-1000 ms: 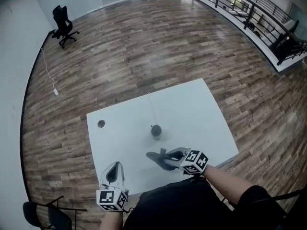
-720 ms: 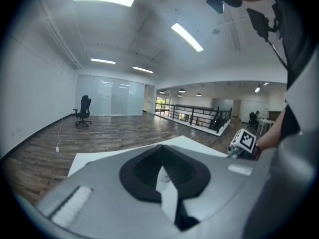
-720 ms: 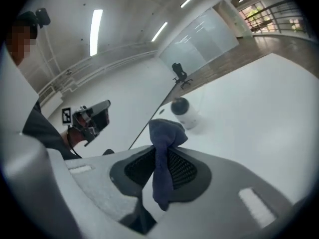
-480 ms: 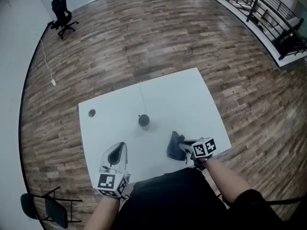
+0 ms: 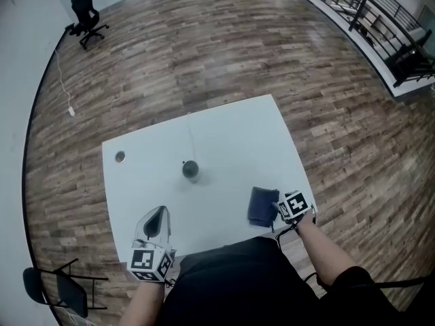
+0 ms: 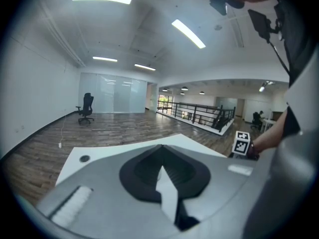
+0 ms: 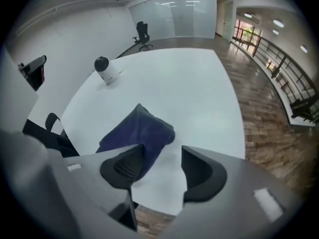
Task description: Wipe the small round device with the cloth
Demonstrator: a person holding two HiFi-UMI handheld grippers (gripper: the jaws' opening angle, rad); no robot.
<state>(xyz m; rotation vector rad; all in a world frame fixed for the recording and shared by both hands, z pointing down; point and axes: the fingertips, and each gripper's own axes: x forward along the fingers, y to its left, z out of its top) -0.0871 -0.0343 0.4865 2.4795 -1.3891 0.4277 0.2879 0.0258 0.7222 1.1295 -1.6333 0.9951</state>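
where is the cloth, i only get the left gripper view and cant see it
observer: the dark blue cloth lies on the white table, near the corner by the person's right hand.
operator: does the right gripper have it
observer: no, the right gripper has just been opening its jaws and they stand apart; the cloth lies loose just past their tips, nothing pinched.
operator: and the device
observer: the small round device stands mid table, apart from the cloth.
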